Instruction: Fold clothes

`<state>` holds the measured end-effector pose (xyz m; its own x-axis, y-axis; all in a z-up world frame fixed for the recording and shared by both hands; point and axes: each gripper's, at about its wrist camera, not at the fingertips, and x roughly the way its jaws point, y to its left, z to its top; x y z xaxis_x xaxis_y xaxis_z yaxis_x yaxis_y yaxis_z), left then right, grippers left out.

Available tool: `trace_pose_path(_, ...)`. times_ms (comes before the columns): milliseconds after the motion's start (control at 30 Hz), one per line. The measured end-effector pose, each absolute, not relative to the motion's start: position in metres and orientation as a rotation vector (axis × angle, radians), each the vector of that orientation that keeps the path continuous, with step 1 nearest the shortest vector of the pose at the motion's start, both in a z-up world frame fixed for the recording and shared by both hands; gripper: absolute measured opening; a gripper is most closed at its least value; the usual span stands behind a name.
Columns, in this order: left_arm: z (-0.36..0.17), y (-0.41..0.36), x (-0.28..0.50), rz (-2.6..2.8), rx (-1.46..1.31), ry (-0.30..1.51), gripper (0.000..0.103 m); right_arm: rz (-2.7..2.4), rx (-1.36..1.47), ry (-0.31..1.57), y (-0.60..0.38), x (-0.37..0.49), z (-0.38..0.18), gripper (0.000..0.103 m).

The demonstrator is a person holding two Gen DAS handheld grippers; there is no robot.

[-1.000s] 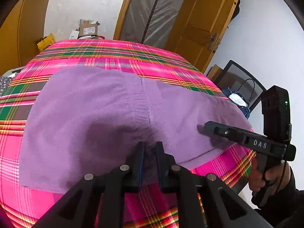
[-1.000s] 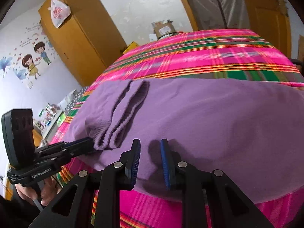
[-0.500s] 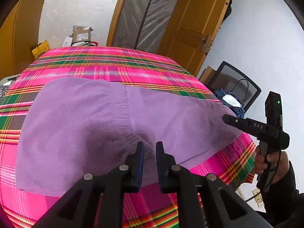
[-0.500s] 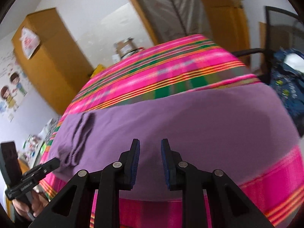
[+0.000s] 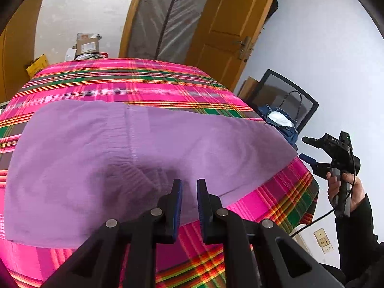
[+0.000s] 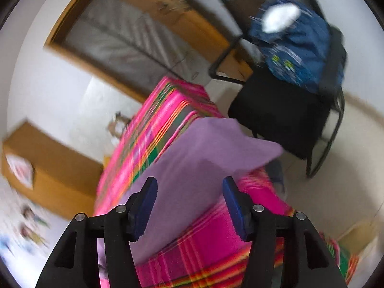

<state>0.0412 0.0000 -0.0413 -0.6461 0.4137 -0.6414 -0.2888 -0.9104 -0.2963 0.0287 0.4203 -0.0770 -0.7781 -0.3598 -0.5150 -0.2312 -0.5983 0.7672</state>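
The purple sweater [image 5: 134, 158] lies flat across the plaid-covered table [image 5: 144, 81]. The left gripper [image 5: 188, 187] hovers over its near hem, fingers nearly together, clamping nothing. The right gripper [image 6: 189, 192], fingers opening and empty, faces the right end: seize both layers there squarely. Behind: a wooden door [image 5: 225, 24] and a chair [image 5: 283, 96].

Left gripper [image 5: 189, 187] nearly closed, empty; right gripper [image 6: 189, 192] opening.
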Motion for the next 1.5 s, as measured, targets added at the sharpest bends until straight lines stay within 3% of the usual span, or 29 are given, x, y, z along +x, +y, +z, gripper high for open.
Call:
trace_pose_path(600, -0.042, 0.029, 0.034, 2.493, -1.072, -0.183, 0.012, -1.999, 1.133, -1.911, 0.472, 0.001, -0.153, 0.058)
trace_pose_path(1000, -0.043, 0.042, 0.026, 2.473, -1.088, -0.164, 0.012, -1.996, 1.051, -1.987, 0.482, -0.018, -0.154, 0.06)
trace_pose_path(1233, -0.044, 0.05, 0.019, 2.448, -1.095, -0.158, 0.012, -2.06, 0.976, -1.979, 0.486, -0.017, -0.146, 0.039)
trace_pose_path(1467, -0.042, 0.05, 0.021, 2.449, -1.081, -0.17, 0.012, -2.055, 1.051, -1.944, 0.48, -0.029, -0.146, 0.036)
trace_pose_path(1500, -0.042, 0.049, 0.022, 2.45, -1.08, -0.174, 0.012, -2.062, 1.053, -1.936, 0.48, -0.03, -0.146, 0.031)
